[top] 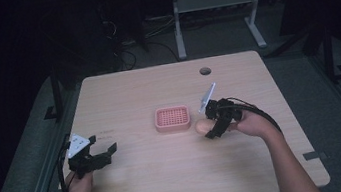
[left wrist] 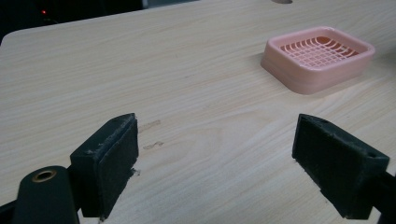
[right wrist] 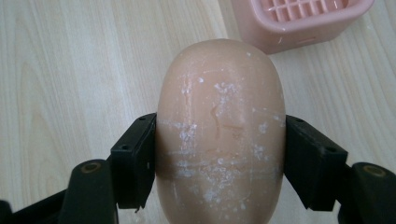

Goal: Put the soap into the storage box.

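A tan oval soap bar [right wrist: 220, 130] with white scuffs sits between the jaws of my right gripper [right wrist: 219, 156], which is shut on it. From above, the soap bar [top: 202, 127] is just right of a pink slotted soap dish [top: 172, 118] at the table's middle, with the right gripper [top: 212, 128] beside it. The dish corner [right wrist: 299, 21] lies just beyond the soap. My left gripper [top: 106, 146] rests at the table's left, open, nothing between its jaws. In the left gripper view the gripper [left wrist: 215, 158] looks across bare wood toward the dish [left wrist: 319, 58].
The light wooden table [top: 170, 177] has a round cable hole [top: 205, 71] near its far edge. Small scuff marks [left wrist: 153, 135] lie on the wood ahead of the left gripper. White desk legs [top: 177, 24] stand on the dark floor beyond the table.
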The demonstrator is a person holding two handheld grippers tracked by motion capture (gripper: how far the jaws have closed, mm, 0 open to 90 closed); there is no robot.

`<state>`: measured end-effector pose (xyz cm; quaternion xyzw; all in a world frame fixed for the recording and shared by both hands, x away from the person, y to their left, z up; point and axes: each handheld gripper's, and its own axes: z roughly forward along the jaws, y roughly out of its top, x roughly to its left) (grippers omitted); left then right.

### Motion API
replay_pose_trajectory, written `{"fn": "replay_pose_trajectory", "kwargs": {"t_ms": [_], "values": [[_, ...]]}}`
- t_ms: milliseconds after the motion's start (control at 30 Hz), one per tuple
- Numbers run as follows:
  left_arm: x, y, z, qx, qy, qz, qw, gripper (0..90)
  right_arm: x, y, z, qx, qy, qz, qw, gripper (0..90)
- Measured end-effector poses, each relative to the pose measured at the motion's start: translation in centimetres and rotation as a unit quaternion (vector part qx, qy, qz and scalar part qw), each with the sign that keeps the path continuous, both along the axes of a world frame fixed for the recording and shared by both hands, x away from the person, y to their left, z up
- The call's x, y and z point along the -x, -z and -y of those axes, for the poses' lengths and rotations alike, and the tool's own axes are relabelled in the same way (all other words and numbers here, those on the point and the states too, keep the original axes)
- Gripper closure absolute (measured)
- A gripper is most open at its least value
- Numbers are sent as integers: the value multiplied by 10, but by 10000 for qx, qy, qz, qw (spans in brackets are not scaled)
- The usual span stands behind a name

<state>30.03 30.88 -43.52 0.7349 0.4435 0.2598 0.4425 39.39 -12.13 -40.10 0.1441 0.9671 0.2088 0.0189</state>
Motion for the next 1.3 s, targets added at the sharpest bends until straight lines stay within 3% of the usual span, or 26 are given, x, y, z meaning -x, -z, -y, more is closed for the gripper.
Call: {"fn": "replay_pose_trajectory", "kwargs": {"t_ms": [533, 1300], "values": [[0, 0, -1, 27, -21, 19, 10000, 142, -13, 0, -4, -223, 13, -96, 9997, 319], [0, 0, -1, 7, -3, 11, 10000, 142, -31, -8, -22, -117, -103, -128, 9998, 319]]}}
